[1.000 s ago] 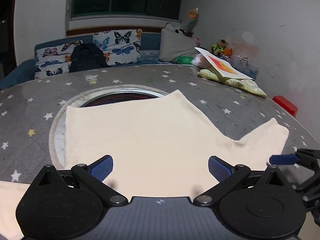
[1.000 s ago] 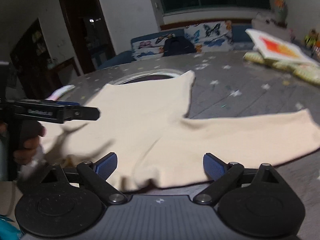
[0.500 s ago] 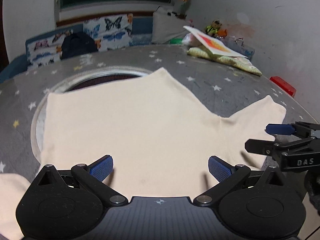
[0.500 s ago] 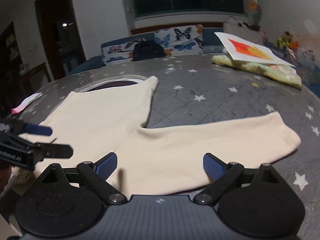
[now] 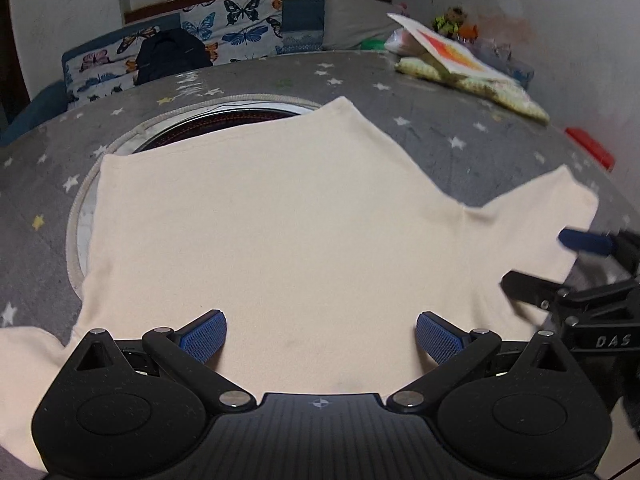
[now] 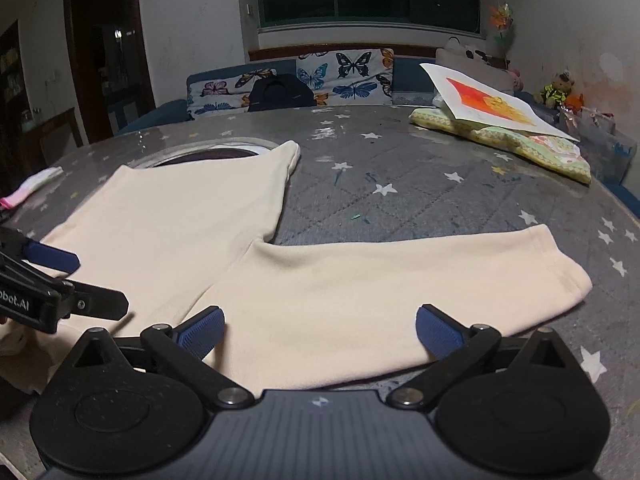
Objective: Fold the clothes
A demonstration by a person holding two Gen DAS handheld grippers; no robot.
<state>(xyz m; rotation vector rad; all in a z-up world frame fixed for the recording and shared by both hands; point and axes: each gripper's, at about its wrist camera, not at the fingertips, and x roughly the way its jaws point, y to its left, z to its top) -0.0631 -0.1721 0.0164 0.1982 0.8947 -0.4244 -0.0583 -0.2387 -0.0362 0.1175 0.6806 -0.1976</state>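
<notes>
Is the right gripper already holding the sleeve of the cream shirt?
No, the right gripper is open above the sleeve, which lies flat.

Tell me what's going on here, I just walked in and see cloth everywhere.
A person with a gripper in each hand is about to fold a cream shirt spread flat on the star-print table. The left gripper hovers open over the body, the right gripper open over one sleeve. Nothing is grasped or folded yet.

A grey star-patterned table is being covered by a cream garment, a patterned cushion and a pink-edged cloth.
</notes>
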